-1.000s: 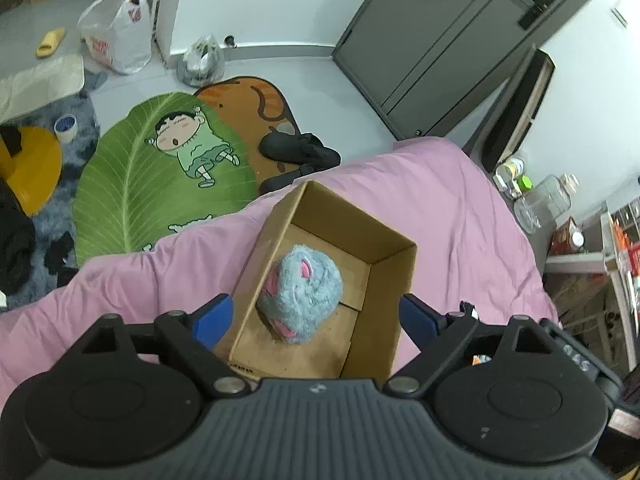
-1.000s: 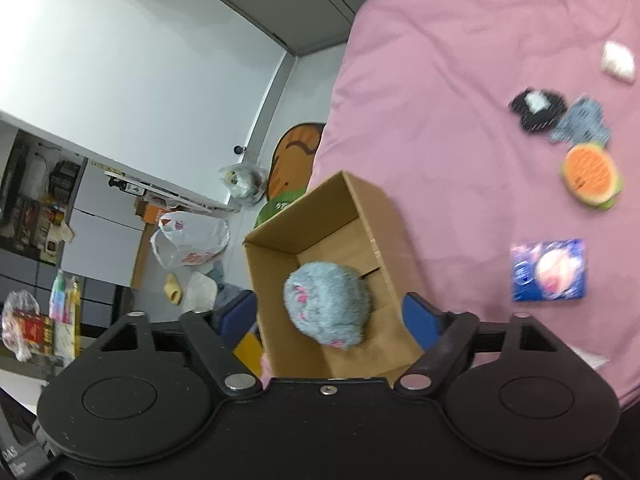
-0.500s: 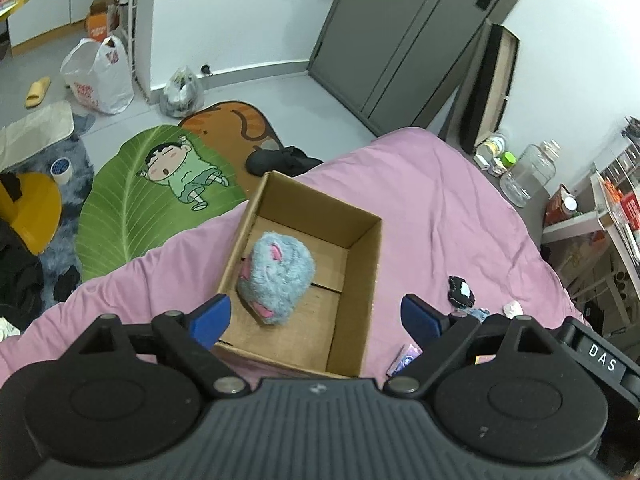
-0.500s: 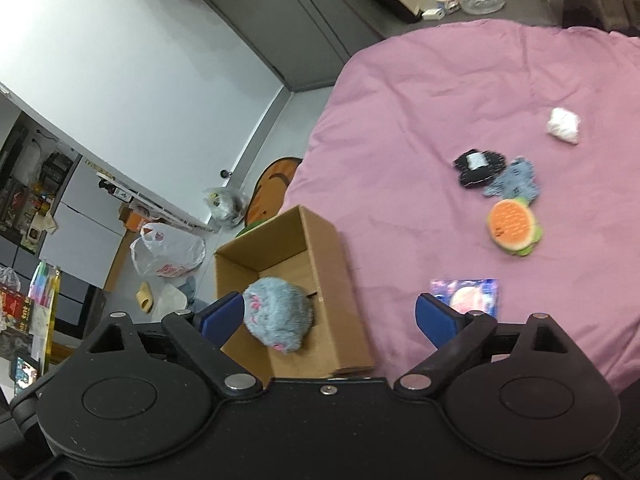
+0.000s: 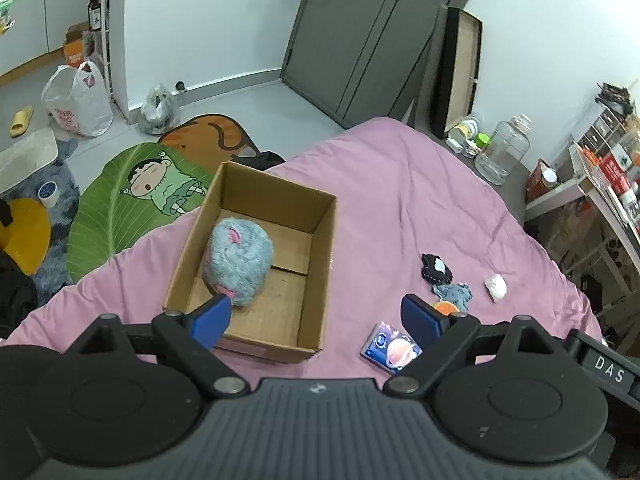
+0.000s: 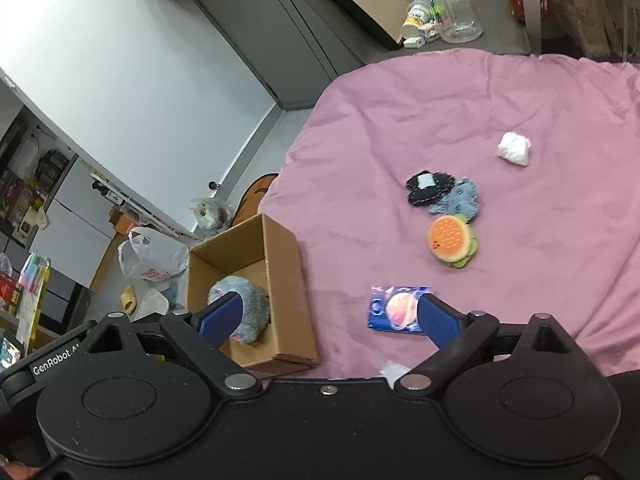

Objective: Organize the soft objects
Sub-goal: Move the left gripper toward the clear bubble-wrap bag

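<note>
Both grippers above pink bed (image 5: 400,184), angled down, nothing held.

Left gripper (image 5: 316,318): jaws wide apart, empty. Blue pads (image 5: 210,318) clear of everything; left pad overlaps box corner in view only.

Right gripper (image 6: 330,320): jaws wide apart, empty. Left pad (image 6: 220,318) overlaps plush in view, right pad overlaps packet; no contact visible.

Box (image 5: 320,272): open cardboard, on bed near edge facing floor mats. Grey-blue plush (image 5: 238,260) with pink patches inside, against left wall, roughly mid-length. Rest of box floor bare.

Still loose on bed, right of box, well apart from it:
- blue packet (image 6: 390,310) with planet print, flat, nearest the grippers
- burger plush (image 6: 452,242), orange top, green edge, beyond packet
- blue-grey fabric piece (image 6: 460,202), touching burger plush on far side
- black piece (image 6: 426,188) with white label, touching or overlapping blue-grey piece
- white wad (image 6: 514,148), farthest out, apart from cluster
- small white scrap (image 6: 390,370) at bottom edge near right gripper body, partly hidden, can't identify

Off bed: leaf mat (image 5: 132,196) with cartoon figure on floor just past box, orange mat (image 5: 212,134) beside it, white plastic bag (image 5: 76,100) farther back, clear jug (image 5: 502,152) on floor by bed's far corner, grey door (image 5: 360,36) behind.
</note>
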### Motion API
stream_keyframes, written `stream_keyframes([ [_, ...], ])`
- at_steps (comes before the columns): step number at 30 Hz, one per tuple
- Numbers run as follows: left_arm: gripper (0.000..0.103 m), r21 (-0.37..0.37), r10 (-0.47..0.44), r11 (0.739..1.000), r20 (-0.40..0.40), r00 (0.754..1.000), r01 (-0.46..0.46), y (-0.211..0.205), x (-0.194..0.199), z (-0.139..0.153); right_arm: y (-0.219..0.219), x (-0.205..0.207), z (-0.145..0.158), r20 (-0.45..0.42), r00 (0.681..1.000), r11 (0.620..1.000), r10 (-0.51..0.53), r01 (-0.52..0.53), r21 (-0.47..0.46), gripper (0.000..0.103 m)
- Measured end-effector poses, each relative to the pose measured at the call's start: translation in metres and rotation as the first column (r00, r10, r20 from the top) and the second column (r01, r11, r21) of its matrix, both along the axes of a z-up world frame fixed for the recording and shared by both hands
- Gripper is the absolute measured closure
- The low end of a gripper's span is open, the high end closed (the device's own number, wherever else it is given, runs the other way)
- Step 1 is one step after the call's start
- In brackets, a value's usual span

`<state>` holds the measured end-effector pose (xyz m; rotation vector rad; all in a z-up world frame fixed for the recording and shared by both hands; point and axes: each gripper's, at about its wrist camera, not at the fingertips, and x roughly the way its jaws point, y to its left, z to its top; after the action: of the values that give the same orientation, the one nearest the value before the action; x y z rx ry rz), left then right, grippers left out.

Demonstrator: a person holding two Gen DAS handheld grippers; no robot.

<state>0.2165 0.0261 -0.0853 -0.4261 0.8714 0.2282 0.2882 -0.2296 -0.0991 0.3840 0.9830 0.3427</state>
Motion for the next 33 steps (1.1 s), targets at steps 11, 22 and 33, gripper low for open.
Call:
stream_keyframes([
  [11, 0.012, 0.034, -0.019, 0.999, 0.019, 1.0, 0.018, -0.03, -0.013, -0.001, -0.033, -0.011, -0.011, -0.001, 1.0, 1.0, -0.011, 0.011, -0.004, 0.008],
  [22, 0.012, 0.021, -0.049, 0.999, -0.002, 0.999, 0.049, -0.055, -0.017, -0.017, -0.057, -0.018, -0.033, -0.046, 0.999, 1.0, -0.022, 0.022, 0.013, 0.008],
  [33, 0.012, 0.012, -0.06, 0.998, -0.067, 0.996, 0.061, -0.076, -0.015, -0.046, -0.078, -0.015, -0.061, -0.095, 0.995, 0.998, -0.03, 0.034, 0.049, 0.008],
])
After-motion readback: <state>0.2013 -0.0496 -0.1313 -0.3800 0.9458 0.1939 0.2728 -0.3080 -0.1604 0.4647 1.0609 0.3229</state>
